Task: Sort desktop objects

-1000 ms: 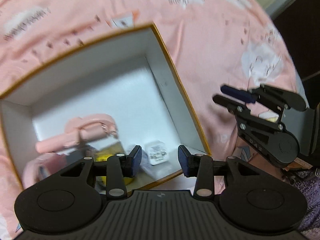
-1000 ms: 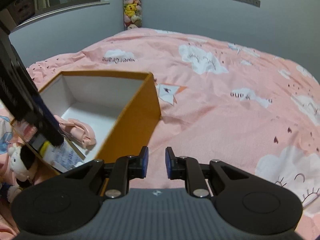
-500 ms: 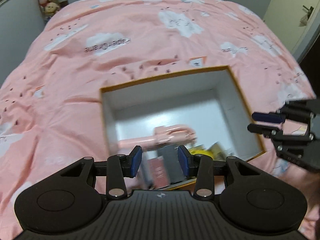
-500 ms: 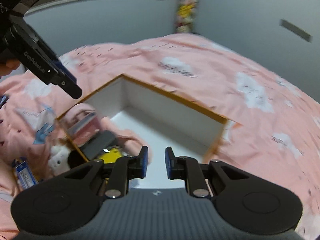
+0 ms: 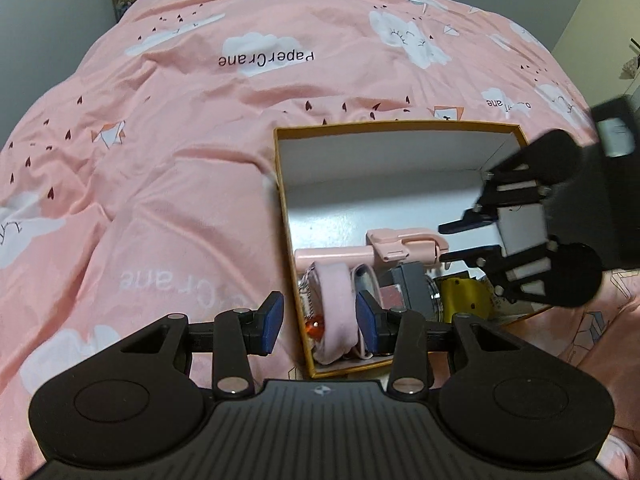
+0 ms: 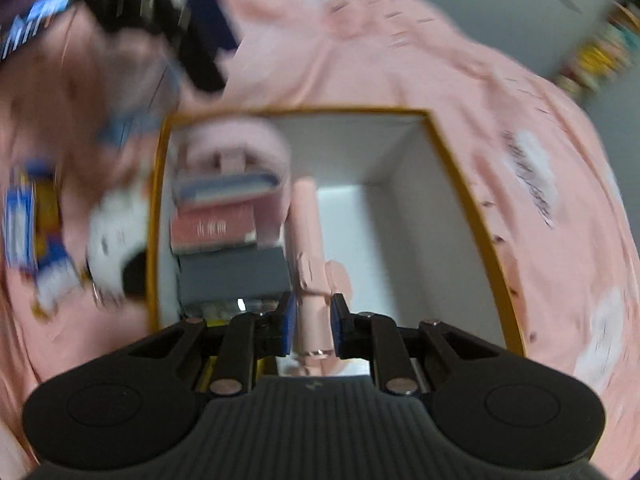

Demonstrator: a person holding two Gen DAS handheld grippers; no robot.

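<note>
- On the left, the left tongs point(image 5: 319, 328) have drawn back from over the box point(image 5: 280, 184) toward its near-left corner, jaws parted, gripping nothing.
- Mid-box, the pink stick point(image 5: 360, 254) lies among a grey block point(image 5: 412, 288) and yellow jar point(image 5: 466, 300) (sorting looks well underway).
- At right, the right tongs point(image 5: 452, 242) have swung in over the stick, jaws narrow but clear of it, likely about to adjust or lift it.

An open box point(image 5: 400, 126), orange outside and white inside, sits on the bed, holding a pink stick point(image 5: 372, 250), a grey block point(image 6: 234, 276), a pink band point(image 5: 336, 312) and a yellow tin point(image 5: 464, 298).
</note>
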